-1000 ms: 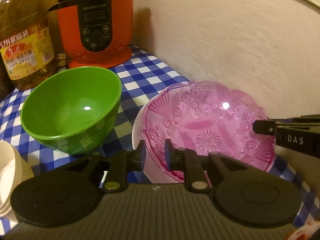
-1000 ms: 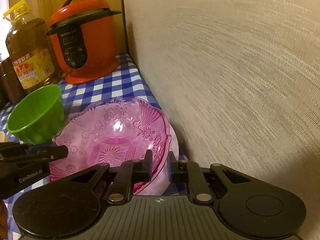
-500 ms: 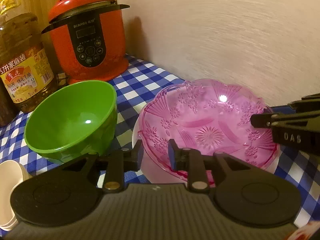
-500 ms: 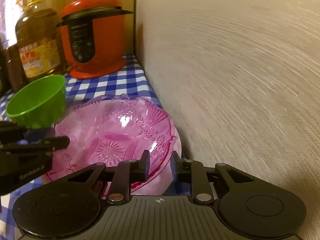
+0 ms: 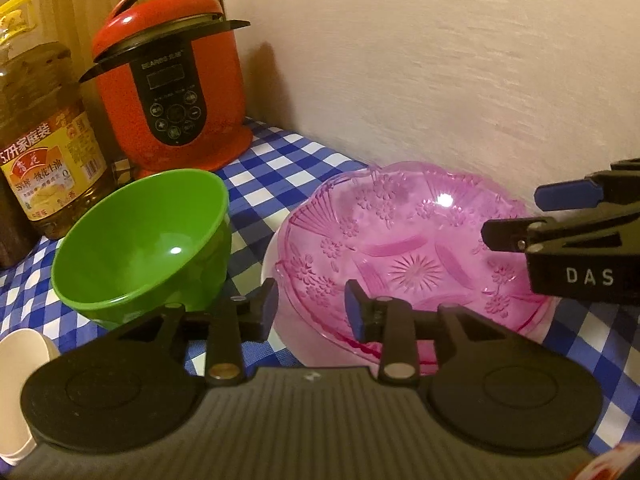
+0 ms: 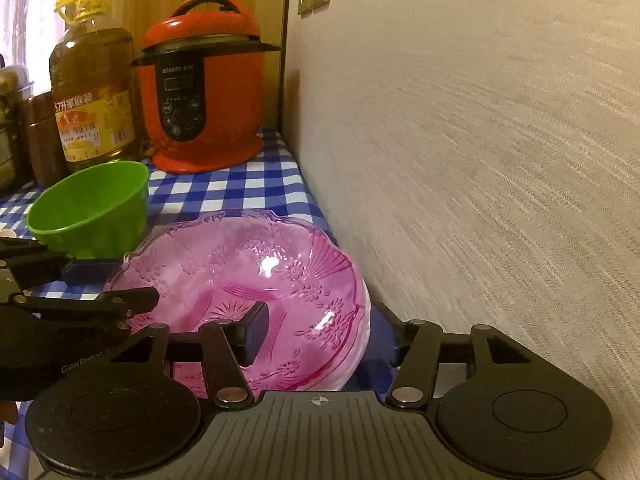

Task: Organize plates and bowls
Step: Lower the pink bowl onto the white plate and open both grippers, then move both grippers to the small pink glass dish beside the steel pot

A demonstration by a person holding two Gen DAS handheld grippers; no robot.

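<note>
A pink patterned glass bowl [image 5: 412, 256] rests on a white plate [image 5: 292, 336] on the blue checked tablecloth, close to the wall. It also shows in the right wrist view [image 6: 248, 280]. A green bowl [image 5: 140, 244] stands to its left, also in the right wrist view [image 6: 88, 208]. My left gripper [image 5: 310, 308] is open at the pink bowl's near-left rim, holding nothing. My right gripper [image 6: 328, 332] is open wide, its jaws either side of the pink bowl's right rim. Each gripper shows in the other's view, right gripper [image 5: 560, 220] and left gripper [image 6: 100, 284].
A red pressure cooker [image 5: 172, 80] and a large oil bottle [image 5: 40, 144] stand at the back. Stacked white bowls [image 5: 20, 380] sit at the lower left. The wall [image 6: 480, 160] runs along the right. Dark jars [image 6: 16, 132] stand far left.
Both grippers have opened off the pink bowl's rim, the right one widely. The bowl now rests on the white plate. Both cameras have pulled back and risen slightly.
</note>
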